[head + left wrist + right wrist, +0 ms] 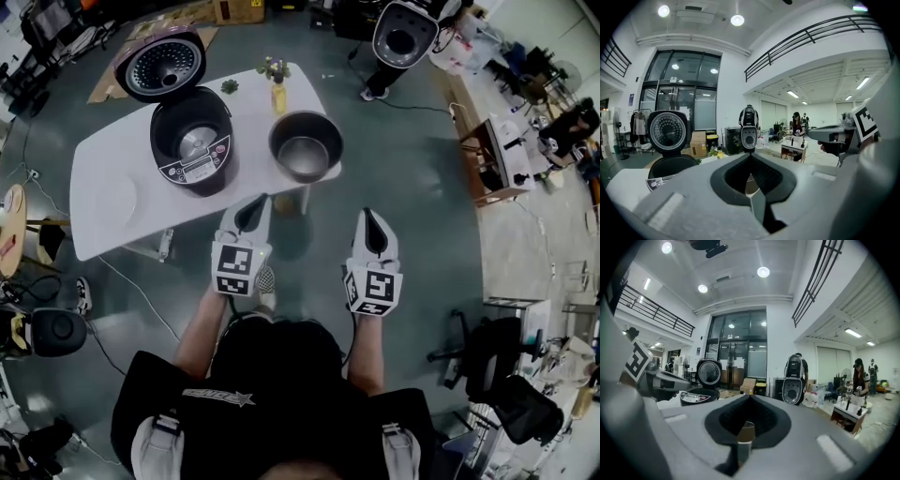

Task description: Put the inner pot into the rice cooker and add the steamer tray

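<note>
A person in a black top stands closest, with one tong in each hand held out in front. The left gripper [256,202] is shut tight, and nothing is between its jaws. The right gripper [367,216] is shut tight too, and it holds nothing. Each one has a cube with black and white squares [234,270] on its back. Both tongs point at the table [112,197] and touch nothing. The tip of the left one is close to the table's near edge. The right one hangs over the grey floor [412,187], off to the side of the table.

The table is white. The inner pot [306,145] stands right side up on the near right corner, just past the left tong's tip. It looks empty and shiny inside. Beside it, to the left, stands the rice cooker [192,145]. It is dark, and the two do not touch. Its lid [159,64] is tipped up and back, so the round hole in the cooker is open, and no pot sits in it.

Behind the pot there is a small yellow bottle [278,94] and a little green plant [230,86].

Farther off, past the table, another person [403,37] stands on the floor. Cardboard boxes [239,9] sit at the far end of the room.
</note>
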Action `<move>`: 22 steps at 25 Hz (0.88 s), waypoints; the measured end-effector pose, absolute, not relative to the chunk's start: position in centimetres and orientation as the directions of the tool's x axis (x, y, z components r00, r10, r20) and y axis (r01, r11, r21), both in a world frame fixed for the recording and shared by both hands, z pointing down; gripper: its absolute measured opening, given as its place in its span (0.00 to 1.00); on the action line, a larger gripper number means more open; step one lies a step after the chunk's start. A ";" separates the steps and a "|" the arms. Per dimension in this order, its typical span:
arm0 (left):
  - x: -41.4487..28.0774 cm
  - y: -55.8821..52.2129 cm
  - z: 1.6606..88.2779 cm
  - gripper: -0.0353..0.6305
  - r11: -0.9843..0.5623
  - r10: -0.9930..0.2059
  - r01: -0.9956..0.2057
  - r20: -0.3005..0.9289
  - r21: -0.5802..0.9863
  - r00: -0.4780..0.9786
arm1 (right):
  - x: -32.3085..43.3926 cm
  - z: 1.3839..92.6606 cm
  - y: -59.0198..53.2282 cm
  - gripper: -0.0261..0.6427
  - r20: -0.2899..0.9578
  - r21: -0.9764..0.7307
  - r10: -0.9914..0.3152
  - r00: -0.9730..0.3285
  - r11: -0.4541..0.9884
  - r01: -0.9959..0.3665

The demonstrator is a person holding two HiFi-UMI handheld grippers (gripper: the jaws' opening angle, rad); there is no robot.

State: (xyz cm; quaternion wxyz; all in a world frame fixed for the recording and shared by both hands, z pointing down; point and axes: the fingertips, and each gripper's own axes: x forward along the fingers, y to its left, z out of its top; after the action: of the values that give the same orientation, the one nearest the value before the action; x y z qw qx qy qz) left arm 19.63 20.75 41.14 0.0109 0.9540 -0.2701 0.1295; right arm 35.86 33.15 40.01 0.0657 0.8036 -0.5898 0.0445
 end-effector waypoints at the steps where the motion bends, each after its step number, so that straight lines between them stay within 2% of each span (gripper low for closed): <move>1: 19.9 19.9 41.3 0.07 -0.860 -0.502 -0.508 0.255 -0.045 0.826 | 36.0 40.1 32.4 0.05 0.153 0.053 -0.938 0.310 -0.306 -0.951; 13: 23.0 12.2 42.8 0.07 -0.911 -0.402 -0.412 0.266 -0.021 0.876 | 37.8 40.9 26.8 0.05 0.181 0.062 -0.885 0.429 -0.425 -0.903; 22: 25.7 9.7 45.2 0.07 -0.915 -0.380 -0.403 0.301 0.017 0.875 | 40.2 42.9 24.1 0.05 0.237 0.053 -0.875 0.422 -0.422 -0.905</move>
State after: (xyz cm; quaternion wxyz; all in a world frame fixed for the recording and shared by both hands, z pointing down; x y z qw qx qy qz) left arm 25.74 9.72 45.22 0.0394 0.9674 -0.2022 0.1474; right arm 40.15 24.13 42.93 0.0863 0.8389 -0.5305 0.0864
